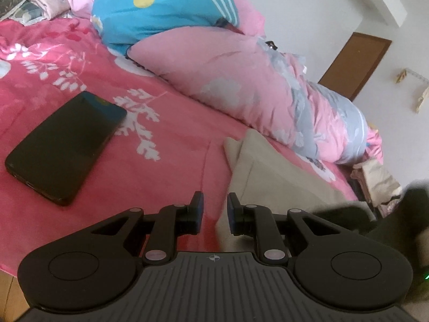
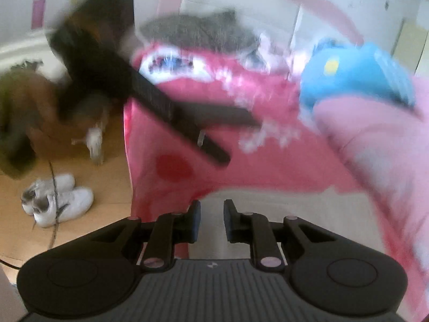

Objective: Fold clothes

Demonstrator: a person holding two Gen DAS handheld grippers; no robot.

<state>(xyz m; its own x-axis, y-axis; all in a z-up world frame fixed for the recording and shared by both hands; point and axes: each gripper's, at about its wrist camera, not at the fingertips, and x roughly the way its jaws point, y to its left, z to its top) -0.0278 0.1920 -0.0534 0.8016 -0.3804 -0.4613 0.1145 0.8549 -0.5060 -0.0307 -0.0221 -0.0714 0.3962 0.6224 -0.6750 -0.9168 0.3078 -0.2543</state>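
The right wrist view is smeared: the left tongs [image 2: 171,107] and quilt [image 2: 375,139] blur; the bed [image 2: 166,209] stays readable.

The phone [image 1: 64,147] is whole.
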